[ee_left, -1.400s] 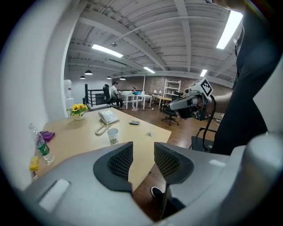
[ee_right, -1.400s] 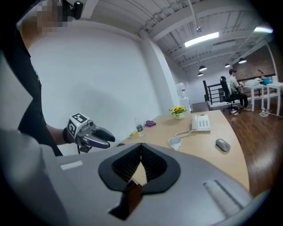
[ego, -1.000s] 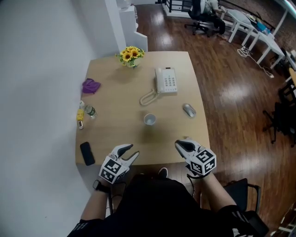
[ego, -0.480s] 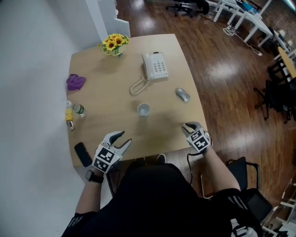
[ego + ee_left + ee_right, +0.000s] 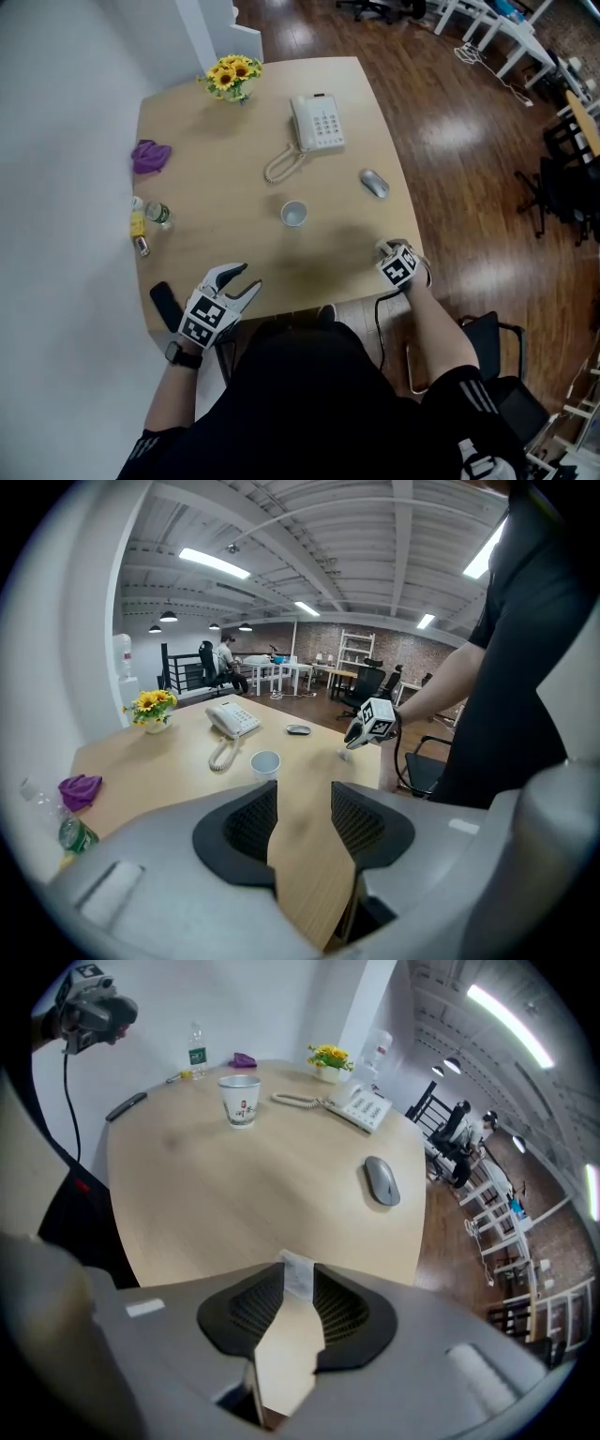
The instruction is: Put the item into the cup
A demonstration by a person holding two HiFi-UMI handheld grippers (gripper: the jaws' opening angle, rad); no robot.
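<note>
Small white item (image 5: 297, 1277) at lower centre of the right gripper view, on the table's (image 5: 216, 187) near edge, between the right gripper's (image 5: 388, 251) opening jaws — unpinched. Cup (image 5: 293, 213) mid-frame, well apart. Left gripper (image 5: 242, 277) lower left — spread, empty.

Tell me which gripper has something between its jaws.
The right gripper: a small whitish item sits between its opening jaws. The left gripper, jaws apart, frames only tabletop.
</note>
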